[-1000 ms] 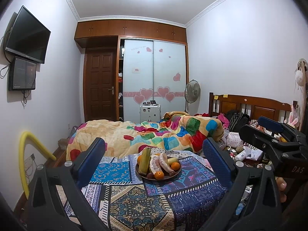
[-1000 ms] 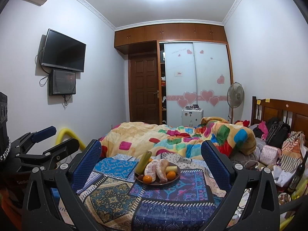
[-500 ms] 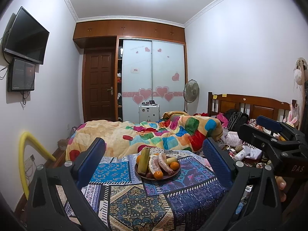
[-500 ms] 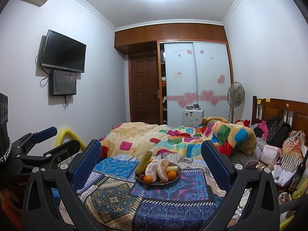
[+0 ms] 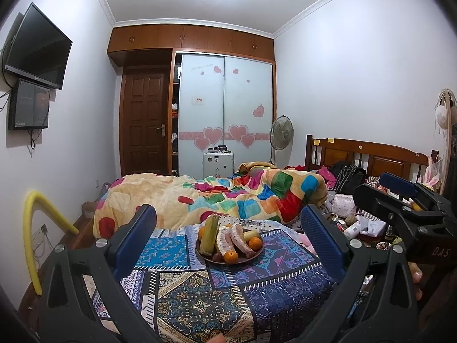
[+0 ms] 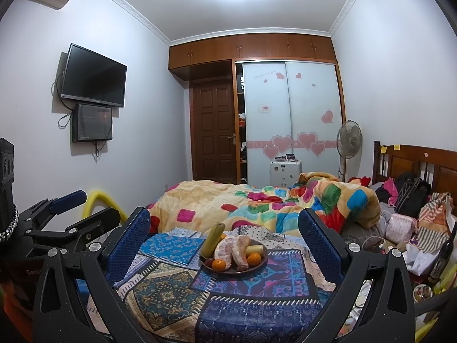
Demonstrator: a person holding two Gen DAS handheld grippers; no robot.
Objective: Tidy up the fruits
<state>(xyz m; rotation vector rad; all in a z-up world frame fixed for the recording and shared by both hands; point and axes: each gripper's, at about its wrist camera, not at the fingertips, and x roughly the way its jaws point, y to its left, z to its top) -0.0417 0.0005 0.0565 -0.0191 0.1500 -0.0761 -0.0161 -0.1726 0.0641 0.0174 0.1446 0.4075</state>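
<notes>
A brown plate (image 5: 252, 257) of fruit sits on a table with a patterned patchwork cloth (image 5: 185, 303). On it lie a green-yellow sugarcane piece (image 5: 209, 233), peeled pomelo segments (image 5: 228, 238) and small oranges (image 5: 230, 256). The plate (image 6: 264, 257) shows in the right wrist view with the same cane piece (image 6: 212, 239) and oranges (image 6: 218, 264). My left gripper (image 5: 228, 228) is open and empty, held back from the plate. My right gripper (image 6: 224, 228) is open and empty, also held back. Each gripper shows at the edge of the other's view.
A bed with a colourful quilt (image 5: 228, 194) lies behind the table. Clutter, bags and a wooden headboard (image 5: 365, 157) are at the right. A yellow foam tube (image 5: 31, 243) stands at the left wall. A wardrobe (image 6: 291, 125), door and fan are at the back.
Both views have drifted only slightly; the plate sits a touch lower and nearer in frame. Both grippers stay open and empty.
</notes>
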